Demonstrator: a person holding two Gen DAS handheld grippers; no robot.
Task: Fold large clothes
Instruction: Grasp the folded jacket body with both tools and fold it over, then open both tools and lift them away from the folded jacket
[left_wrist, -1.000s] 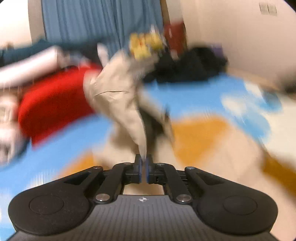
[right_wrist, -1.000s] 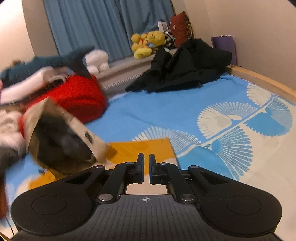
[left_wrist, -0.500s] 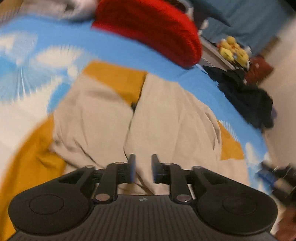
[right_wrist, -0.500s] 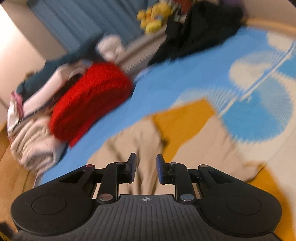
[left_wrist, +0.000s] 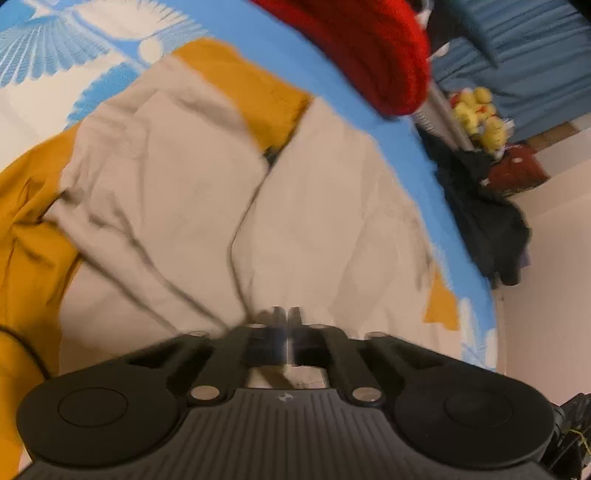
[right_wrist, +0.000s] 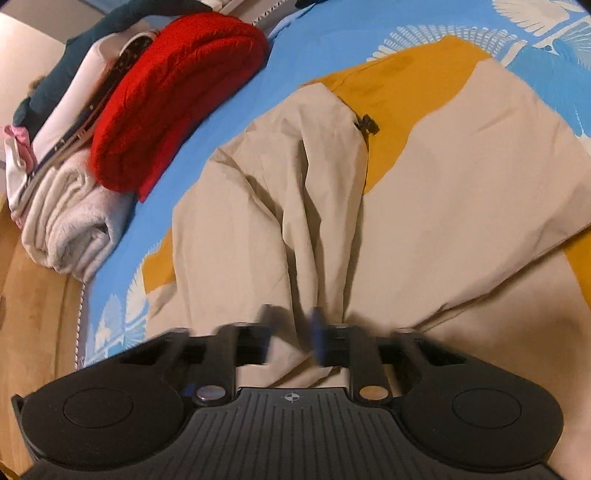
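A blue patterned quilt (right_wrist: 236, 99) carries the beige-and-mustard jacket (right_wrist: 443, 192), spread flat at its middle. Beyond the jacket lie a red knit (right_wrist: 177, 99) and a rolled white towel (right_wrist: 70, 221). At the jacket's near hem, the left gripper (left_wrist: 287, 317) is pressed together, possibly pinching cloth; the right gripper (right_wrist: 293, 325) stands spread.

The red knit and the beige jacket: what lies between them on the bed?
Only a bare strip of the blue sheet lies between the red knit and the beige jacket. The right wrist view shows this most clearly.
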